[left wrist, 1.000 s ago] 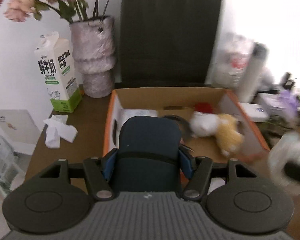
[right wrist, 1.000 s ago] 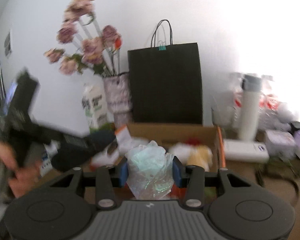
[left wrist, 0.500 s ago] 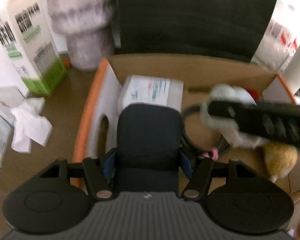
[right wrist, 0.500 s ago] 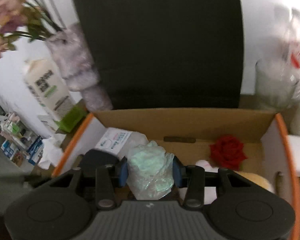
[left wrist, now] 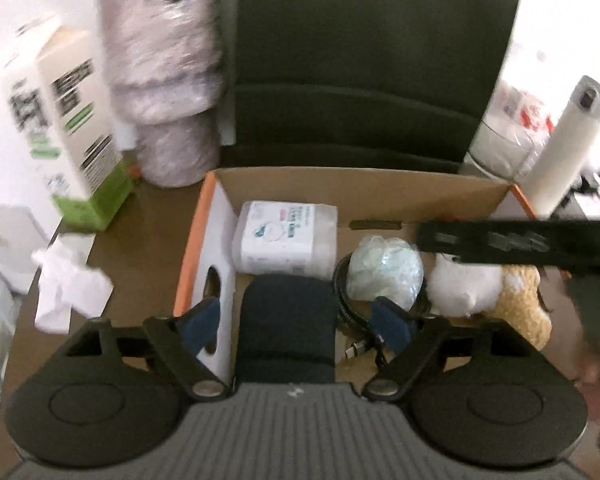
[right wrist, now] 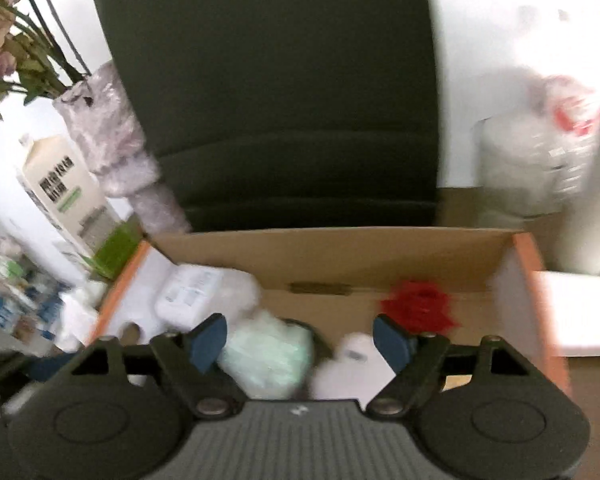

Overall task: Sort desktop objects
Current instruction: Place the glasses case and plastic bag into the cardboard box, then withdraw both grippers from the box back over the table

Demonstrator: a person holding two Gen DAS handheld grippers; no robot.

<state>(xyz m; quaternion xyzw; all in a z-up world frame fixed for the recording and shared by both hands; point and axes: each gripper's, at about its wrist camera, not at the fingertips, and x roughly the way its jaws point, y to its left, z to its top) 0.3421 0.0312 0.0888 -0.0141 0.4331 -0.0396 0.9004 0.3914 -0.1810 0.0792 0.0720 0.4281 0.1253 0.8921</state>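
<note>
My left gripper (left wrist: 296, 324) hangs over the cardboard box (left wrist: 356, 188) while its jaws are opening. Between them lies a dark blue case (left wrist: 286, 312), and neither pad touches it. A pale green plastic bag (left wrist: 384, 272) rests in the box beside a white tissue pack (left wrist: 288, 240) and a white and yellow plush toy (left wrist: 464, 288). The jaws of my right gripper (right wrist: 300, 340) are opening too. The plastic bag (right wrist: 268, 356) lies below it near the left pad, free of both pads. A red rose (right wrist: 420, 308) sits at the back of the box.
Left of the box stand a milk carton (left wrist: 64, 132) and a wrapped vase (left wrist: 164, 92), with crumpled tissue (left wrist: 68, 292) on the table. Behind the box is a black paper bag (left wrist: 372, 60). A white bottle (left wrist: 564, 148) stands at the right. A coiled black cable (left wrist: 344, 304) lies in the box.
Both grippers came down over the box and opened. The left let go of the dark case, and the right let go of the green bag, which now lies in the box.
</note>
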